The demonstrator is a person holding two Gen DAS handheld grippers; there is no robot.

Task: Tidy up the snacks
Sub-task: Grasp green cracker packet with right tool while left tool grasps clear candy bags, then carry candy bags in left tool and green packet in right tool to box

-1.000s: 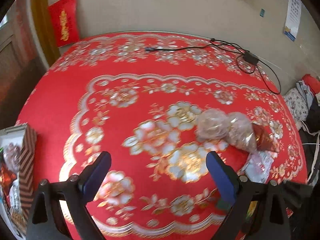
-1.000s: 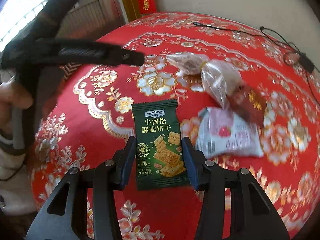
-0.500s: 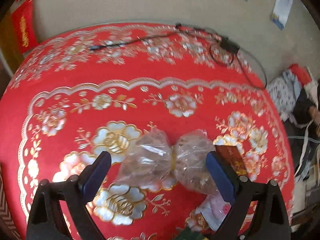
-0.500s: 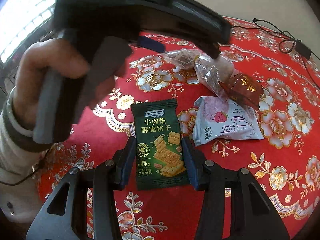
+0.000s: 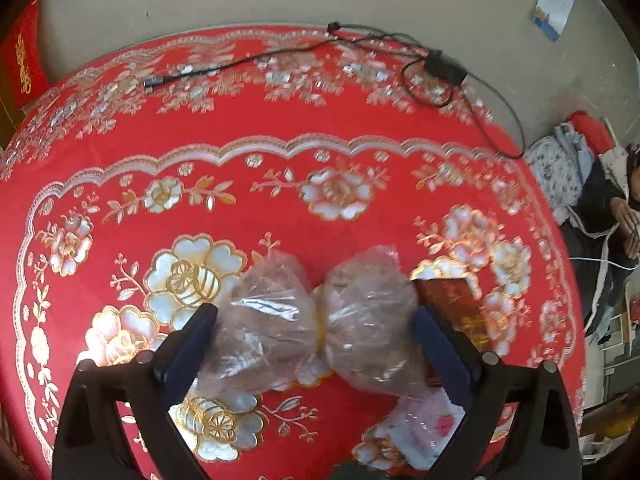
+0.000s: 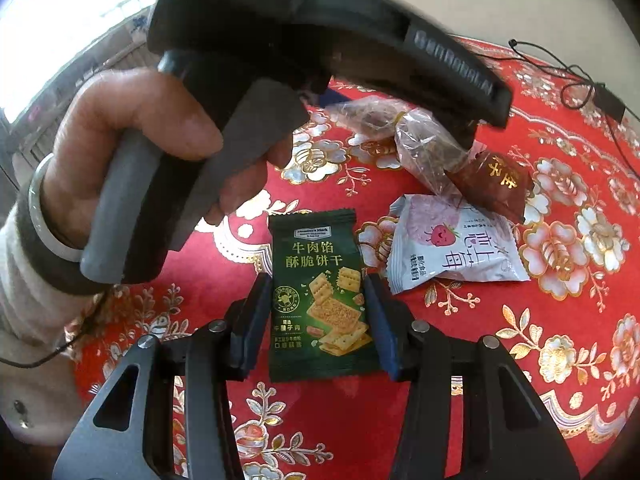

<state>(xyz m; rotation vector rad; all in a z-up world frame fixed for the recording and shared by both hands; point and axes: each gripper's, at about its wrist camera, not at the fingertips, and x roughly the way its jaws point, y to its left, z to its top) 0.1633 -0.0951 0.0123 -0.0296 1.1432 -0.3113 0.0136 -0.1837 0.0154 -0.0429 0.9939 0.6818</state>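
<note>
- The person's left hand [image 6: 152,160] wraps a grey handle at the left of the right wrist view, a silver bangle [image 6: 44,216] on the wrist above a pale cuff, tilting the left gripper [image 5: 316,340] steeply down toward the red round tablecloth with gold and white flowers [image 5: 280,200].
- Its blue-padded jaws stand wide apart on either side of the clear plastic bag pinched in the middle by a yellow tie [image 5: 320,320]; the pads sit just at the bag's two ends (whether they press on it I cannot tell).
- The right gripper [image 6: 316,320] also points down at the cloth, jaws close together and clamped on the sides of the dark green cracker packet with gold lettering [image 6: 320,292], which lies flat between them.
- Right of that packet lies the white and pink strawberry-printed packet [image 6: 456,248], with the small dark red packet with gold characters [image 6: 496,184] just beyond it, touching the clear bag.
- A black cable [image 5: 400,36] trails along the far edge.
</note>
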